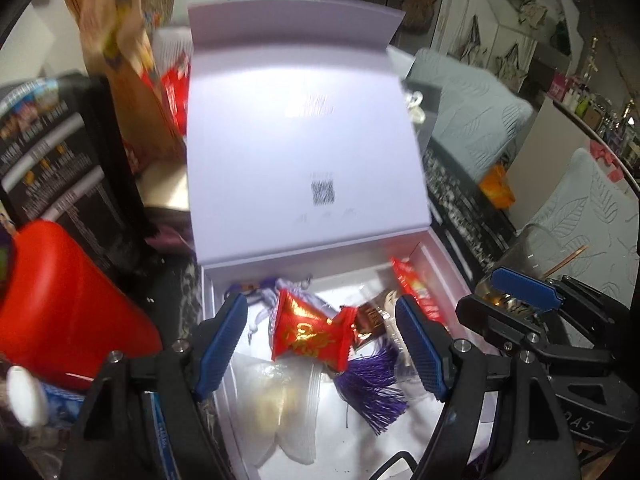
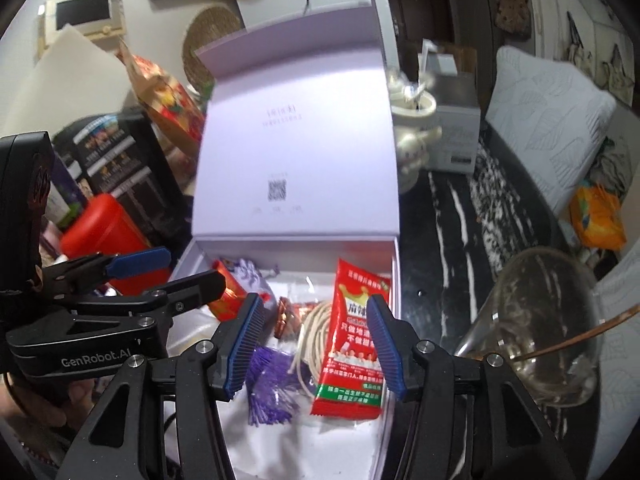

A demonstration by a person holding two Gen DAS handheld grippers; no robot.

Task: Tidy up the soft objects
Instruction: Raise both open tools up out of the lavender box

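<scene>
A lavender box [image 1: 438, 258] stands open with its lid [image 1: 304, 136] upright. Inside lie a red pillow-shaped pouch with gold print [image 1: 310, 330], a purple tassel [image 1: 370, 394], a lavender drawstring bag [image 1: 266, 300], a brown wrapper [image 1: 368, 320], a translucent white bag [image 1: 280, 408] and a red snack packet [image 1: 416, 288]. My left gripper [image 1: 326, 346] is open over the box, its pads either side of the red pouch. My right gripper [image 2: 316, 348] is open above the box [image 2: 394, 264], over the red snack packet [image 2: 354, 344], a coil of white cord [image 2: 316, 332] and the tassel [image 2: 270, 384].
A red container [image 1: 60, 308] and a black printed box [image 1: 52, 152] stand left of the lavender box. A glass jar [image 2: 540, 336] with a stick in it stands to the right on the dark marbled table [image 2: 452, 240]. A white figurine [image 2: 412, 136], an orange packet [image 2: 598, 216] and pillows lie beyond.
</scene>
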